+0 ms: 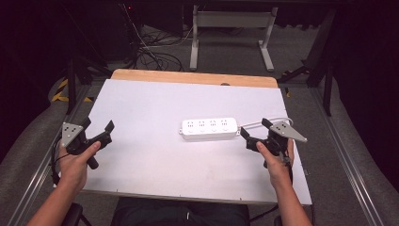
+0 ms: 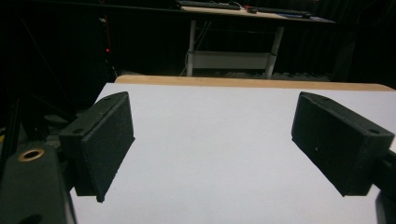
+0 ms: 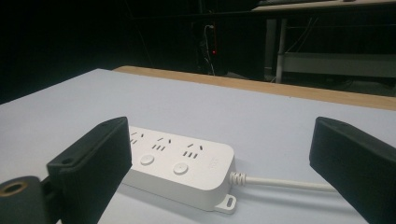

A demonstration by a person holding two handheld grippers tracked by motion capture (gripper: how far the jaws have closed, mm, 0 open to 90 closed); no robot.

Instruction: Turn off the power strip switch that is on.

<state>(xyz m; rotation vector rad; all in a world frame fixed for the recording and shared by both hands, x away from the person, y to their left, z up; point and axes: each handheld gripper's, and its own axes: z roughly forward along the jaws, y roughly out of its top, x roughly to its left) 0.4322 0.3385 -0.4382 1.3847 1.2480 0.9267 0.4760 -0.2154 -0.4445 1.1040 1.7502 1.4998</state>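
Room: dark, cables on the floor beyond the desk [image 1: 141, 155], a second table frame [image 1: 230, 21] behind.
Desk: white top, wooden strip along far edge.
Power strip [image 1: 210, 128]: white, lay flat right of centre; its cord [image 1: 256, 124] ran off to the right.
Left hand-held gripper [image 1: 99, 129]: near left edge, jaws spread, nothing between them.
Right hand-held gripper [image 1: 255, 128]: just beside the strip's cord end, jaws spread, not touching it.
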